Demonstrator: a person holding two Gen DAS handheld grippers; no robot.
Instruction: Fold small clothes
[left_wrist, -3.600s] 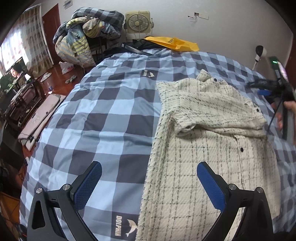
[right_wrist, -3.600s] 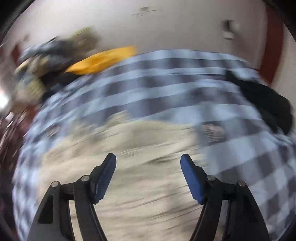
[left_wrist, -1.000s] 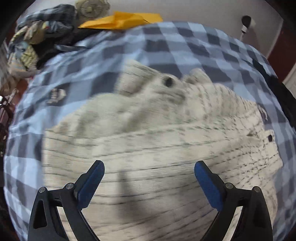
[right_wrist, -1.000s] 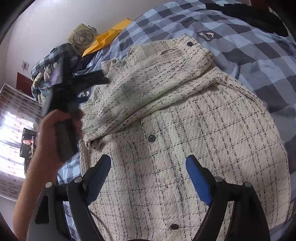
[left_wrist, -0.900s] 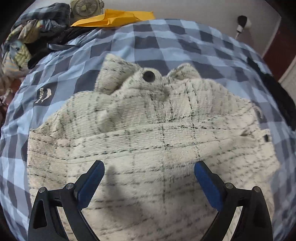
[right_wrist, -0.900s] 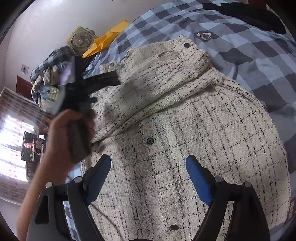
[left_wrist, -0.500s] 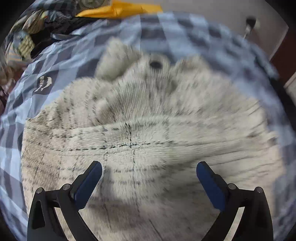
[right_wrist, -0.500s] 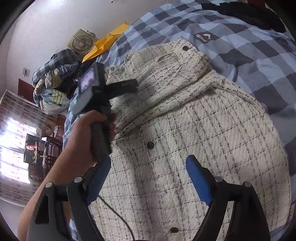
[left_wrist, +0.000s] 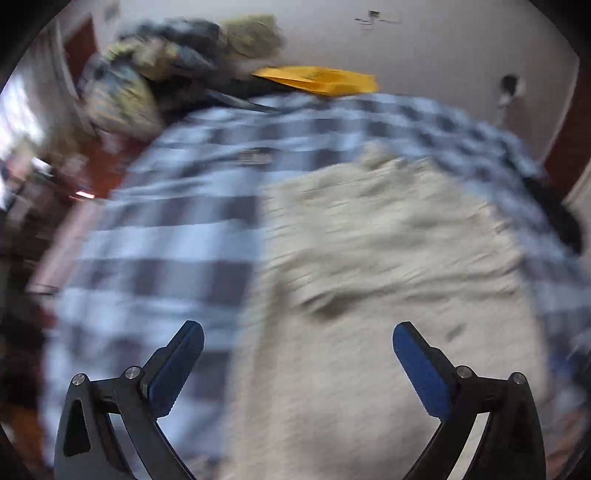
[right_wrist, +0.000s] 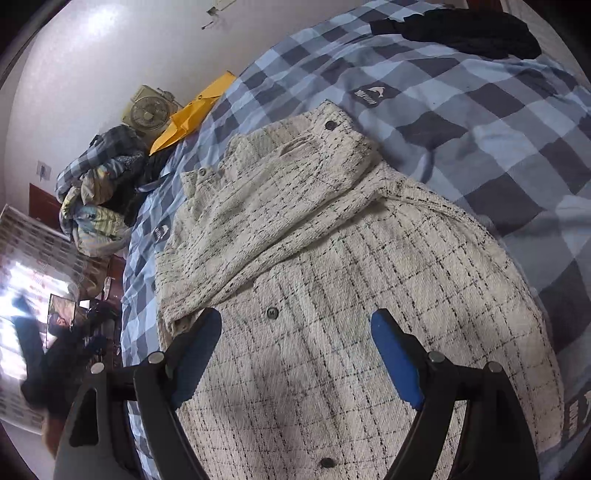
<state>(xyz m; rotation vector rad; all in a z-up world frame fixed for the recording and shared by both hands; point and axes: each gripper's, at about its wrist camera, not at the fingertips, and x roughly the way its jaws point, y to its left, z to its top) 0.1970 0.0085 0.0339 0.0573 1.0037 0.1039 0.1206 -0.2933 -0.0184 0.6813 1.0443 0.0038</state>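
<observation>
A cream jacket with thin black checks and dark buttons (right_wrist: 314, 277) lies flat on a blue checked bedspread (right_wrist: 498, 122). One sleeve is folded across its chest. My right gripper (right_wrist: 295, 354) is open and empty, hovering over the jacket's front near a button. The left wrist view is blurred by motion; there the jacket (left_wrist: 388, 277) fills the right half. My left gripper (left_wrist: 297, 365) is open and empty, above the jacket's left edge. It also shows in the right wrist view (right_wrist: 55, 354), blurred, off the bed's left side.
A pile of clothes (right_wrist: 99, 192), a small fan (right_wrist: 147, 110) and a yellow bag (right_wrist: 192, 114) sit at the far end of the bed. A black garment (right_wrist: 461, 31) lies at the far right corner. The bed's left edge drops to the floor.
My left gripper has pulled back and left from close over the sleeve and collar, off toward the bed's left side. The right gripper has barely moved. The jacket lies as before.
</observation>
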